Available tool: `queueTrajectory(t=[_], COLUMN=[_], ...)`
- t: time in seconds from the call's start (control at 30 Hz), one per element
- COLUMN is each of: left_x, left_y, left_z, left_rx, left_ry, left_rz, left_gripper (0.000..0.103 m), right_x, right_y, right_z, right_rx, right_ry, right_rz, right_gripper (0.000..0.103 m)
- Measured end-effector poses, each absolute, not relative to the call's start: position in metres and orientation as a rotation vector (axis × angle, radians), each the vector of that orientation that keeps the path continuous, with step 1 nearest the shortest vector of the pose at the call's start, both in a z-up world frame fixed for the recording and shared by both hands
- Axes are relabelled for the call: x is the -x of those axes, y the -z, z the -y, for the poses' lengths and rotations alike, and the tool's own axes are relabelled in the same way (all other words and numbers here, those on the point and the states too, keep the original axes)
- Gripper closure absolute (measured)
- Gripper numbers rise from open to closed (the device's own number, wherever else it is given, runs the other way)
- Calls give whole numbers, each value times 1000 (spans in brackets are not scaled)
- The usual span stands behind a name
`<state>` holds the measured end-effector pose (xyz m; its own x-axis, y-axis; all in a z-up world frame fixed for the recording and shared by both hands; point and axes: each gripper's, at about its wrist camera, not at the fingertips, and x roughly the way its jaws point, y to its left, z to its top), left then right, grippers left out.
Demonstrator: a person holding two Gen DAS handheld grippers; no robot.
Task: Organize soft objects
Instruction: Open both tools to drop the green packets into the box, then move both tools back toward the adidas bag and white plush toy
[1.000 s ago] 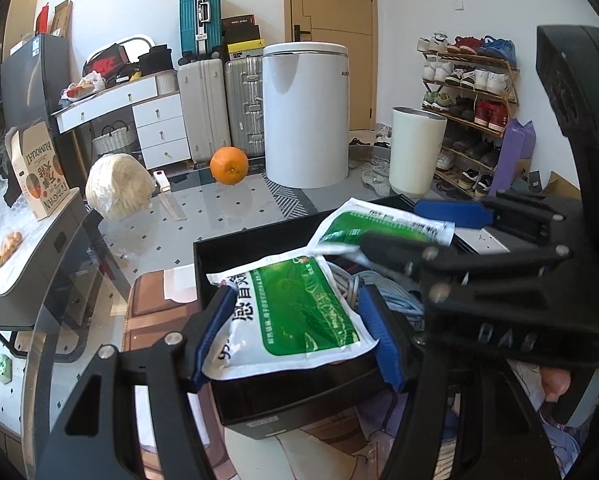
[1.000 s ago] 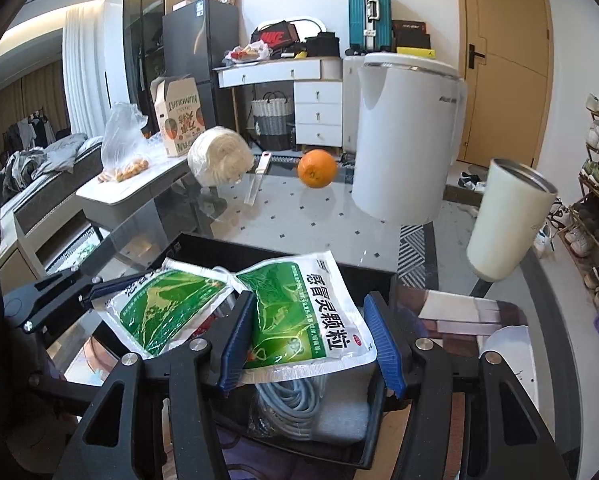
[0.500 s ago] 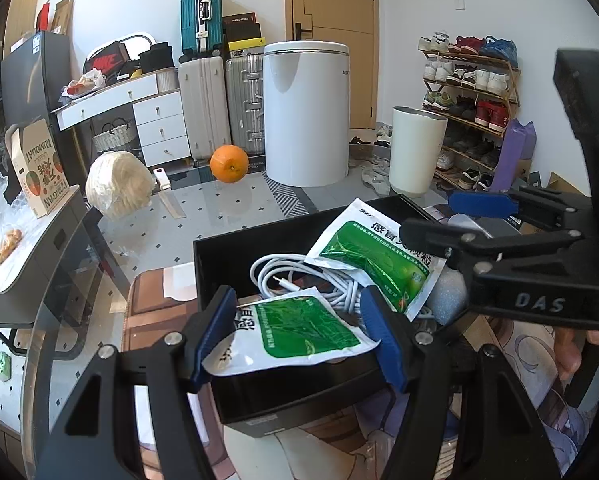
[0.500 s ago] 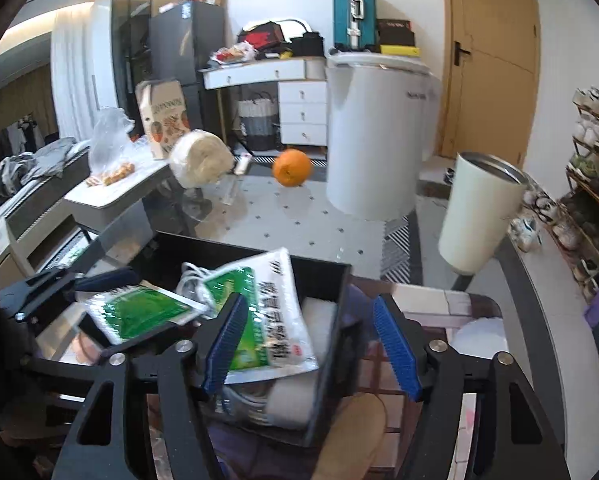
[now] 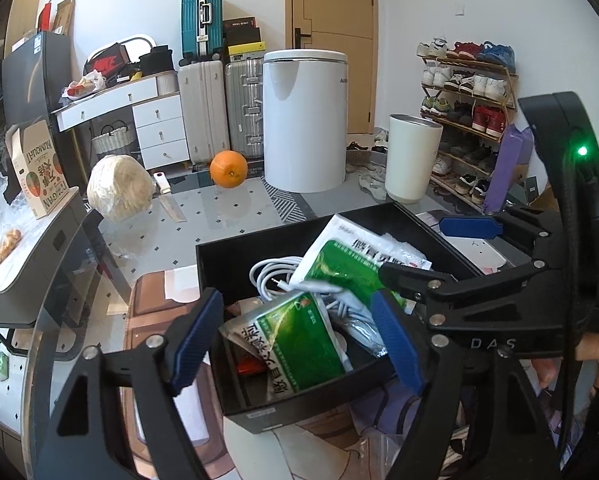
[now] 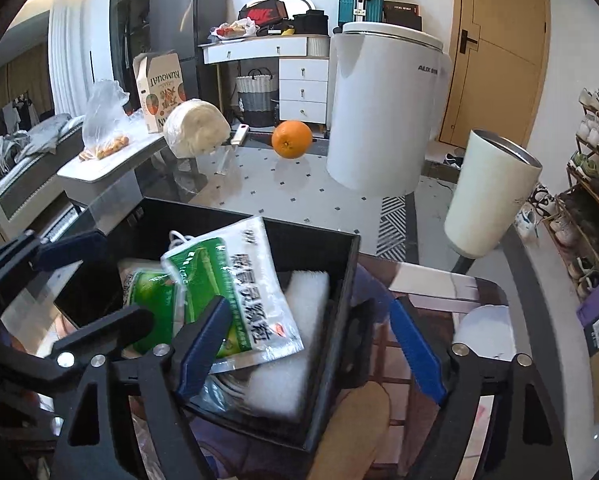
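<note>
Glass table [image 5: 227, 216]: black bin [image 5: 259, 248] holds sachets [image 5: 299, 340].

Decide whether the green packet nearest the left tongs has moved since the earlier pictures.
Yes. The green packet has dropped from level with the black box's near rim down inside it, free of the opening left tongs.

Two green packets [image 5: 299, 344] lie on a white cable [image 5: 271, 276] in the black box [image 5: 227, 256]; the left gripper [image 5: 299, 332] is opening above them.
</note>
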<state>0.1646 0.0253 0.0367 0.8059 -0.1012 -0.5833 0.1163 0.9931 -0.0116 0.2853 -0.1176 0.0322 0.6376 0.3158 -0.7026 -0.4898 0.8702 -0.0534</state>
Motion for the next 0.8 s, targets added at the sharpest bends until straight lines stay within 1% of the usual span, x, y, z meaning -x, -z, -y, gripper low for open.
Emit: queueTrajectory(t=[0.07,0.13,0.27,0.33,0.4,0.6,0.8], left_x=[-163,-160,-153,-150,-148,-141,-127], left_y=[-38,-39,-41,-40,-39,-37,-42], left_z=[-25,-25,-32,-37,-42,-53,-58], left_rx=[-27,-36,-23,-1,17,69,108], left_ry=[120,107,87,87,79,72,87], left_rz=[-618,-612,-590,-598,-605,-620,-613], left_gripper=[19,1,0,0,0,0,0], right_x=[-284,-283,-277,-272,-266,-251,-231], right_y=[-32,-34,-38,-41,-44,-53,-57], right_z=[120,122,126,130,136,148,159], right_rx=[254,254,245,229,206,137,131], right_ry=[-464,-466,-490,-507,-524,-582,-610], right_rz=[-751,-746,-737,-724,-716,-706,-693], right_gripper=[18,18,16,10,7,2,1])
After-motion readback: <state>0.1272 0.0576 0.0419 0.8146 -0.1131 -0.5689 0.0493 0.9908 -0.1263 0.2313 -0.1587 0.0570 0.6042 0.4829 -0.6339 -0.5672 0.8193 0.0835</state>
